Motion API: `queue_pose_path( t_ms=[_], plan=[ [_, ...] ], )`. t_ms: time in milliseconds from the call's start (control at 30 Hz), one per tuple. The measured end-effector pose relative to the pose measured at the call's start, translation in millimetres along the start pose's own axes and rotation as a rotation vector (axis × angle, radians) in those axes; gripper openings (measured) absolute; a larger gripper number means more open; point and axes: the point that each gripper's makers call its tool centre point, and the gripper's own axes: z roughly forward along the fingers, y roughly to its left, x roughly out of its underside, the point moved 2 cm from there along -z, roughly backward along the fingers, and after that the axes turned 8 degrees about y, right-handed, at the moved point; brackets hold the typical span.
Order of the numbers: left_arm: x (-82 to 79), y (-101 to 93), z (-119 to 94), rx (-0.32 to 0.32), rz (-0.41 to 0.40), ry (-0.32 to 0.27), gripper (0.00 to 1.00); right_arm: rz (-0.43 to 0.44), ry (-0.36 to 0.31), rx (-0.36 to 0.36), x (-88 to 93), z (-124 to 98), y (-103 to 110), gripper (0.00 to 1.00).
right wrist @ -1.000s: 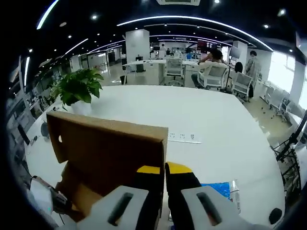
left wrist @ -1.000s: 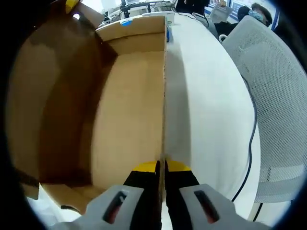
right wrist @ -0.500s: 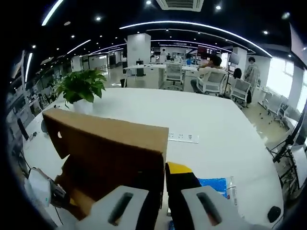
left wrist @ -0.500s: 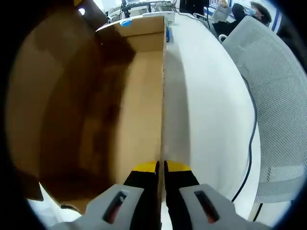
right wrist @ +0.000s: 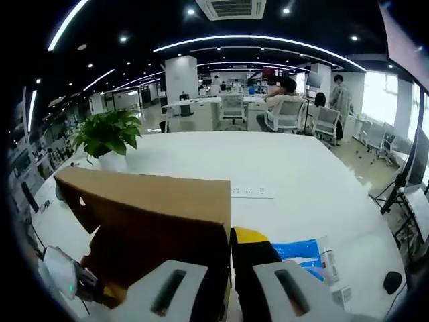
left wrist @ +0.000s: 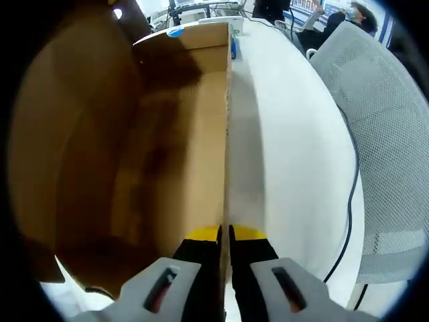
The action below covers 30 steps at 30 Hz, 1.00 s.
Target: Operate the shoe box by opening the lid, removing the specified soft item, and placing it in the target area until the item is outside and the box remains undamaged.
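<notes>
Left gripper (left wrist: 224, 233): jaws pinched on shoe box (left wrist: 201, 134) side wall, near desk (left wrist: 295, 147) edge.
Right gripper (right wrist: 230, 235): clamped on lid (right wrist: 154, 215), swung lower over the interior, now shadowed; soft item unseen.
Beyond: blue packet (right wrist: 301, 249), plant (right wrist: 107, 131).

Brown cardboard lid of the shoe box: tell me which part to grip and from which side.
Grip the brown cardboard lid at its free edge near the corner, coming in edge-on so one jaw lies on each face. It is a thin, raised panel, so only an edge fits between the jaws. The right gripper is clamped there this way.
</notes>
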Motion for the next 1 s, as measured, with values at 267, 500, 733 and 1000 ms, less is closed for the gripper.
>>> queue_pose_path(
  t_ms=[267, 500, 733, 1000],
  plan=[
    [-0.5, 0.0, -0.1, 0.001, -0.006, 0.001, 0.03, -0.005, -0.010, 0.020, 10.2, -13.0, 3.2, 0.00],
    [-0.3, -1.6, -0.7, -0.009, 0.010, -0.003, 0.03, -0.050, -0.022, 0.042, 18.7, -17.8, 2.7, 0.00],
    [0.3, -0.7, -0.6, -0.008, 0.005, -0.002, 0.03, -0.036, -0.041, 0.048, 20.6, -14.3, -0.4, 0.00],
    [0.2, -0.4, -0.9, -0.017, 0.016, -0.002, 0.03, -0.021, -0.042, 0.047, 22.4, -11.2, -2.4, 0.00]
  ],
)
